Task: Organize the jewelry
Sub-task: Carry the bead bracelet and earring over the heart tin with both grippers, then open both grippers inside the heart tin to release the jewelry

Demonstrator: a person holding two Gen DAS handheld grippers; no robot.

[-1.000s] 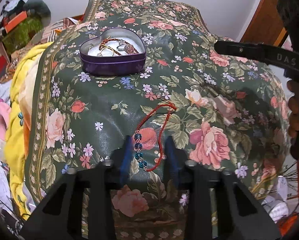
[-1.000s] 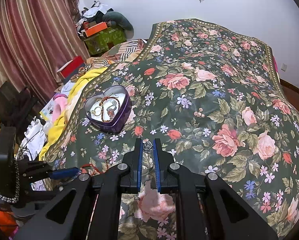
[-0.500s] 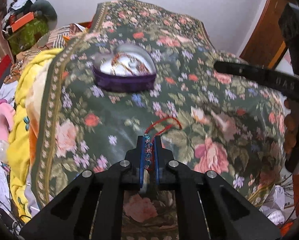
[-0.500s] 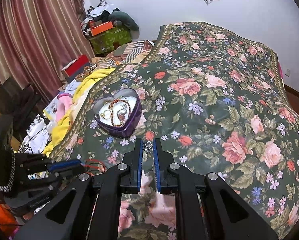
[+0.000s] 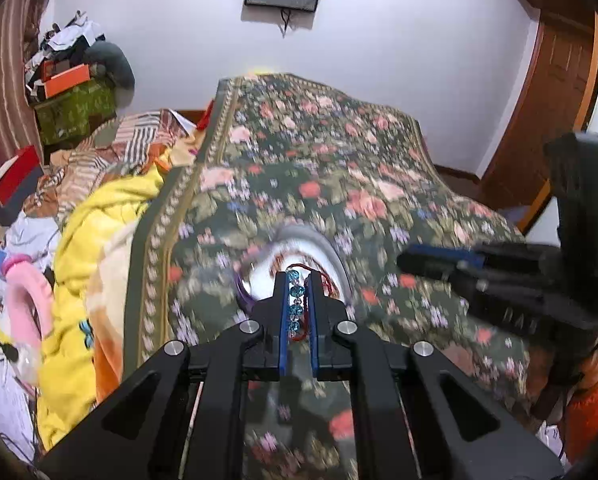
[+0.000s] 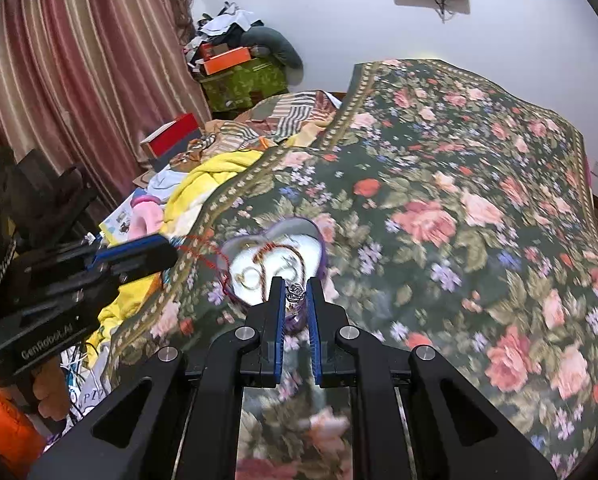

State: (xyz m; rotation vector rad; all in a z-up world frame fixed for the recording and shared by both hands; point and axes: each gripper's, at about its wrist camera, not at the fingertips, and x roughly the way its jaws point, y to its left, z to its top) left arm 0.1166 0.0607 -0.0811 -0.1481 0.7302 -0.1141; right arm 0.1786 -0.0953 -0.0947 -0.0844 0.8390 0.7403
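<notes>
The left claw (image 5: 297, 300) pinched a beaded red bracelet (image 5: 296, 304); the right claw (image 6: 296, 300) pinched a silver ring (image 6: 295, 292), both near the heart-shaped tin (image 6: 275, 248).

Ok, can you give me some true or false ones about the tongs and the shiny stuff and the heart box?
1. The left tongs hold a red cord bracelet with blue beads. True.
2. The right tongs hold nothing. False: they pinch a small silver ring.
3. The heart-shaped tin is purple outside. True.
4. The heart-shaped tin has its lid on. False: it is open, with jewelry lying inside.
5. The tin sits on a floral bedspread. True.
6. The bedspread is plain white. False: it is dark green with roses.
</notes>
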